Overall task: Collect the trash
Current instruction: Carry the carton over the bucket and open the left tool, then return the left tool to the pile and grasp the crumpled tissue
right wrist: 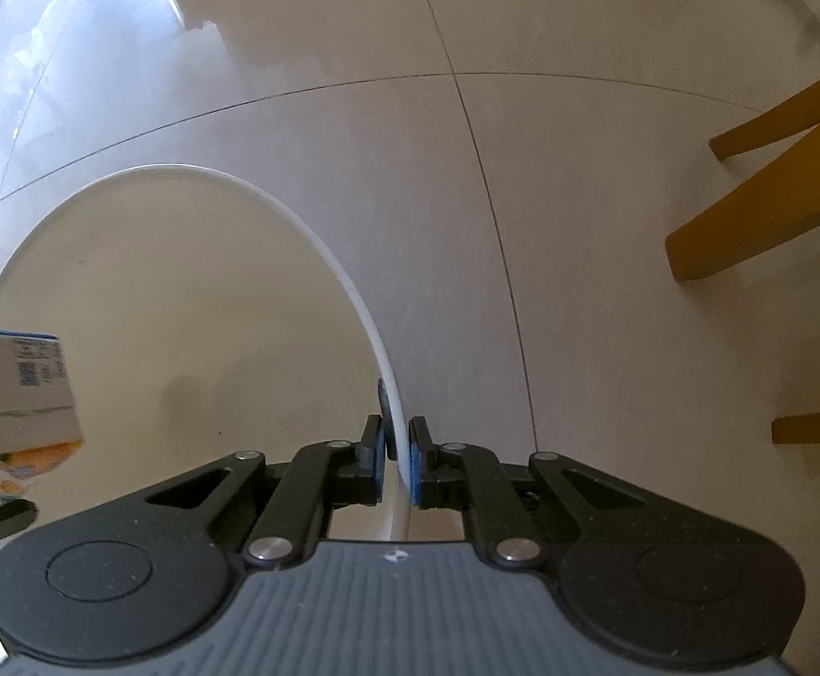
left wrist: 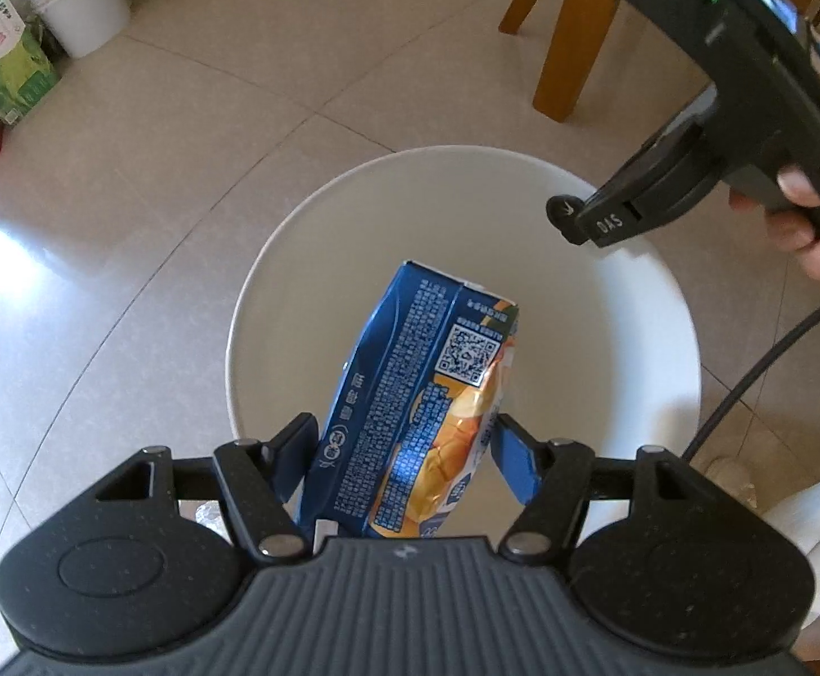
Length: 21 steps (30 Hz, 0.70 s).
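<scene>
A crushed blue and orange juice carton (left wrist: 410, 394) stands almost upright between the fingers of my left gripper (left wrist: 404, 445), which is shut on it. It hangs over the open mouth of a white round bin (left wrist: 275, 259). My right gripper (right wrist: 397, 450) is shut on the bin's rim (right wrist: 297, 219), one finger inside and one outside. In the left wrist view the right gripper (left wrist: 579, 219) reaches the rim's far right side, held by a hand (left wrist: 810, 248). The carton (right wrist: 21, 394) shows at the left edge of the right wrist view. What I can see of the bin's inside is bare.
The bin stands on a glossy beige tiled floor (right wrist: 579, 169). Wooden chair legs (left wrist: 567, 39) stand behind it to the right. A white bucket (left wrist: 83, 5) and cardboard boxes (left wrist: 4, 67) sit at the far left. A black cable (left wrist: 748, 383) runs at the right.
</scene>
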Each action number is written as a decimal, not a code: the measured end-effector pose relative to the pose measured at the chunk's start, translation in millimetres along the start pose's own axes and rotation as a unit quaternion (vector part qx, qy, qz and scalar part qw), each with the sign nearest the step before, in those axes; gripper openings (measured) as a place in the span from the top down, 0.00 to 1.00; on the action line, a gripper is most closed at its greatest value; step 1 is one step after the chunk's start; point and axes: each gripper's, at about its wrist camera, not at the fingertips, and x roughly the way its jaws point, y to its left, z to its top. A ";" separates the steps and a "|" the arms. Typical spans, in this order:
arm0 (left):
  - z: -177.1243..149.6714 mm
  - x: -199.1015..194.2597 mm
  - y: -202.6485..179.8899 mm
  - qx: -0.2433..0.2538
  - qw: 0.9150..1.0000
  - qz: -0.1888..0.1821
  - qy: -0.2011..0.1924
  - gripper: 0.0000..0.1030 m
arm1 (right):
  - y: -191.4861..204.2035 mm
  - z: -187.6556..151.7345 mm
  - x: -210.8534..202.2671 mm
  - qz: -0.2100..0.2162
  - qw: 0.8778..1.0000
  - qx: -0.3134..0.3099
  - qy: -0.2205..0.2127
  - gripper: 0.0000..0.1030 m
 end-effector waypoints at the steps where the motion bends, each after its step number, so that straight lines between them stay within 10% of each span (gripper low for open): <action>1: 2.0 2.6 0.5 -0.004 1.000 0.002 0.000 0.33 | 0.7 -0.6 0.0 -0.001 1.000 0.000 0.000 0.90; 4: 1.6 3.5 1.8 -0.019 1.000 -0.001 -0.004 0.18 | 1.6 -2.3 0.9 -0.005 1.000 0.002 -0.002 0.90; 21: -73.7 -37.0 69.5 -0.138 0.987 0.045 -0.067 0.08 | -3.3 1.9 4.7 0.002 1.000 0.018 0.020 0.91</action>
